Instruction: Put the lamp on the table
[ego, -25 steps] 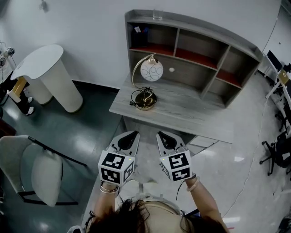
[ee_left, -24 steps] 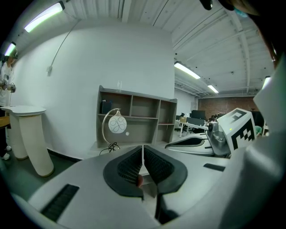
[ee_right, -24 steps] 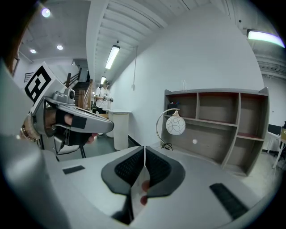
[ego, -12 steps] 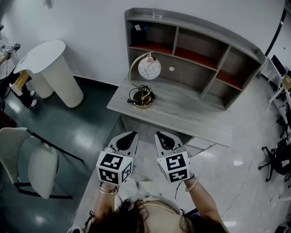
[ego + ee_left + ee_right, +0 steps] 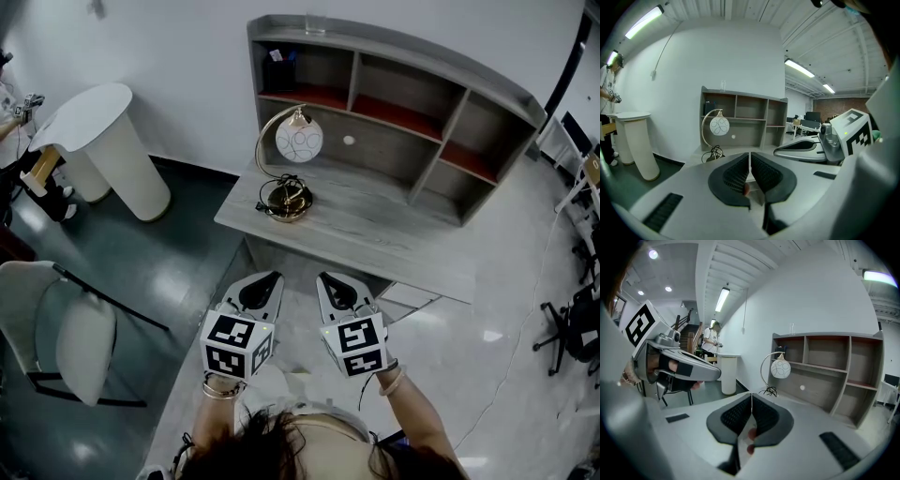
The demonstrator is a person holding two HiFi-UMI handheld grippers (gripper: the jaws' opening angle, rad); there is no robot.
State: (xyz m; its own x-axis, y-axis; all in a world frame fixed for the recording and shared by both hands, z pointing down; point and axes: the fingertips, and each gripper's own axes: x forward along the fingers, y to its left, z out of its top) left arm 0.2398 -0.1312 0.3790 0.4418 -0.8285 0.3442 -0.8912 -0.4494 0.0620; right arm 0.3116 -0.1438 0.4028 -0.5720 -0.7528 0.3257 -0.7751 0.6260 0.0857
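Note:
The lamp (image 5: pixel 292 159) has a gold arched stem, a white globe shade and a round gold base with a dark cord coiled on it. It stands upright on the left end of the grey desk (image 5: pixel 375 230), below the shelf unit. The lamp (image 5: pixel 716 136) shows far ahead in the left gripper view, and the lamp (image 5: pixel 774 373) likewise in the right gripper view. My left gripper (image 5: pixel 272 276) and right gripper (image 5: pixel 328 277) are held side by side short of the desk's front edge, well clear of the lamp. Both are shut and hold nothing.
A grey shelf unit (image 5: pixel 403 94) with red-lined compartments rises at the back of the desk. A white pedestal table (image 5: pixel 108 150) stands at the left, a white chair (image 5: pixel 66 342) nearer left. A person (image 5: pixel 714 342) stands by the pedestal. Black office chairs (image 5: pixel 572 328) sit at far right.
The view has shifted slightly, so the desk and lamp sit a little further left and up. Both grippers stay shut, side by side.

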